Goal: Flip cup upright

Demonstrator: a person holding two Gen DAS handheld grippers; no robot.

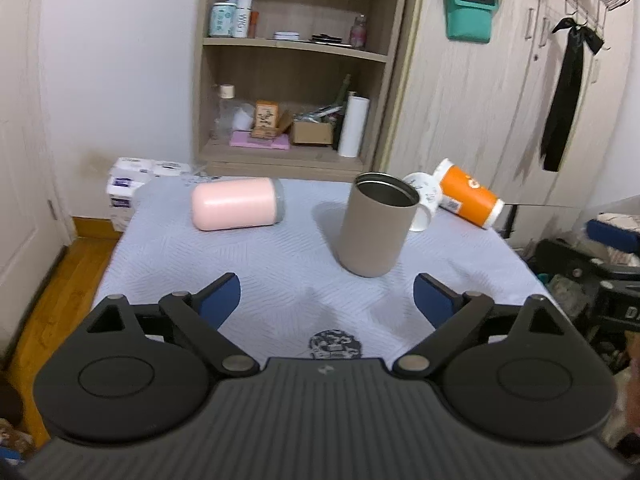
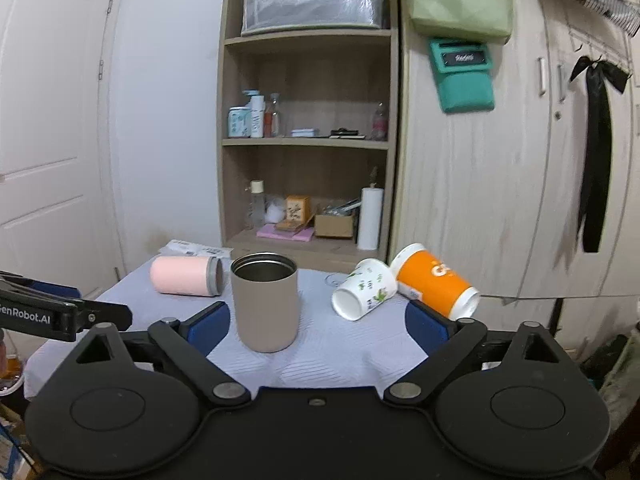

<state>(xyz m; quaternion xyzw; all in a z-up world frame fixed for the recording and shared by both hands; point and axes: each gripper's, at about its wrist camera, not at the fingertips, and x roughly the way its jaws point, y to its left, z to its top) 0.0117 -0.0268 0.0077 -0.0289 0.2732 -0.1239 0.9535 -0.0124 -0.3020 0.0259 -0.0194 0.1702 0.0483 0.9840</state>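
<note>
A taupe metal cup [image 1: 376, 226] [image 2: 266, 302] stands upright, mouth up, on the table with the pale blue cloth [image 1: 280, 280] [image 2: 352, 352]. A pink cup [image 1: 236, 203] [image 2: 186, 275] lies on its side at the far left. A white floral cup [image 1: 420, 200] [image 2: 364, 289] and an orange paper cup [image 1: 468, 192] [image 2: 434, 280] lie on their sides at the far right. My left gripper [image 1: 327, 300] is open and empty, short of the taupe cup. My right gripper [image 2: 318, 330] is open and empty, just short of the taupe cup.
A wooden shelf unit [image 1: 296, 64] [image 2: 308, 140] with bottles and boxes stands behind the table, a wardrobe [image 1: 500, 100] [image 2: 500, 180] to its right. Tissue packs [image 1: 136, 178] sit on the floor at the left. The left gripper's body [image 2: 48, 312] shows at the right view's left edge.
</note>
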